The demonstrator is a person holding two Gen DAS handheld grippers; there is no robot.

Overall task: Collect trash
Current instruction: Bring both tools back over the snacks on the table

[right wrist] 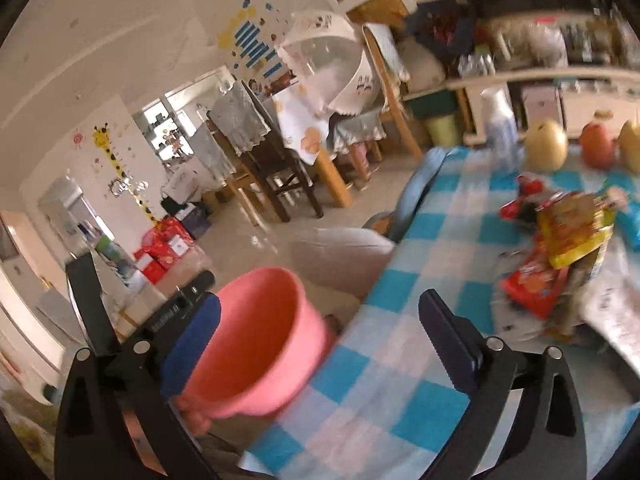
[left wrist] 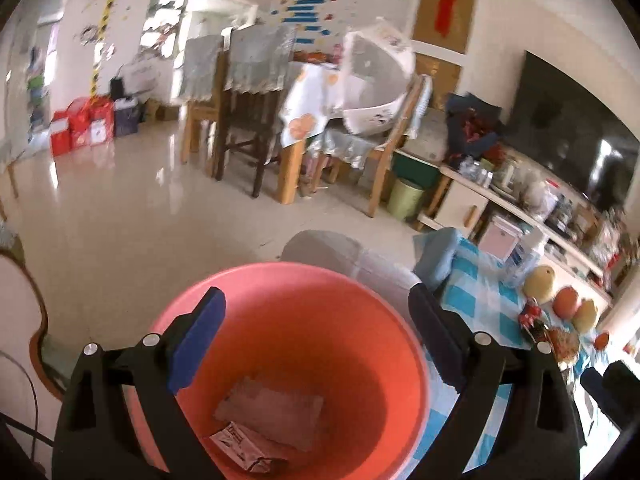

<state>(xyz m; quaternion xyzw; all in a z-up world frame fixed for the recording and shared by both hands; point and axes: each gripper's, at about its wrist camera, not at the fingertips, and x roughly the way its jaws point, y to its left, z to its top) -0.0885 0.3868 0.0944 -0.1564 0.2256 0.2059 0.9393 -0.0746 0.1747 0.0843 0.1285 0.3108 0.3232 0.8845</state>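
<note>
Both claws hanging spread, empty. Left gripper [left wrist: 316,344] hovering over bin [left wrist: 288,360]; wrappers [right wrist: 556,256] lying ahead-right of right gripper [right wrist: 320,332], the nearer one.

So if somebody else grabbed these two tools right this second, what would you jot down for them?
Left hand-held gripper: open, empty, above the pink bucket.
Right hand-held gripper: open, empty, over the edge of the blue checked tablecloth.
Done: a crumpled wrapper and a flat piece of paper lie in the bucket.
Left: the red and yellow snack wrappers piled on the tablecloth. The fruit behind them looks whole, so probably leave it.
</note>
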